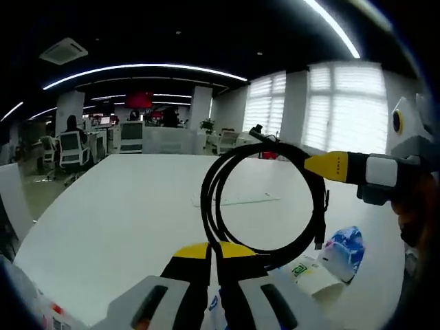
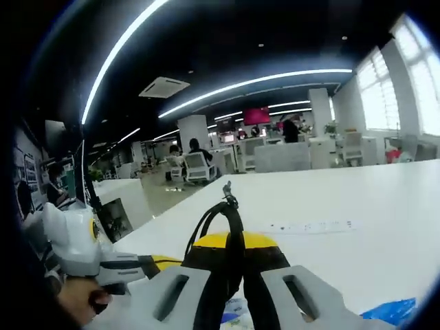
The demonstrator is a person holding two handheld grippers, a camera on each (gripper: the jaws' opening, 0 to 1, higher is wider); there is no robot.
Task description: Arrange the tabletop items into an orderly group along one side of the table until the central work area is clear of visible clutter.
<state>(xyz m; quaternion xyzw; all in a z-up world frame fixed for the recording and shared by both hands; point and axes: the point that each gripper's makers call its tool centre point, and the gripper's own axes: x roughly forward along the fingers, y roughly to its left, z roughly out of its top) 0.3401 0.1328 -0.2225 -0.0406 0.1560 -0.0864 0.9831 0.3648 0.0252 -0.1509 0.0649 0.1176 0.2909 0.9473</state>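
Both grippers pinch one coiled black cable (image 1: pixel 265 199) above a white table (image 1: pixel 124 206). In the left gripper view, the left gripper (image 1: pixel 214 253) has its yellow-tipped jaws closed on the coil's near bottom, while the right gripper (image 1: pixel 317 165) reaches in from the right and clamps the loop's upper right side. In the right gripper view, the right gripper (image 2: pixel 234 242) is closed on the cable (image 2: pixel 230 213), seen edge-on. A crumpled blue-and-white packet (image 1: pixel 344 249) and a white carton (image 1: pixel 309 275) lie near right on the table.
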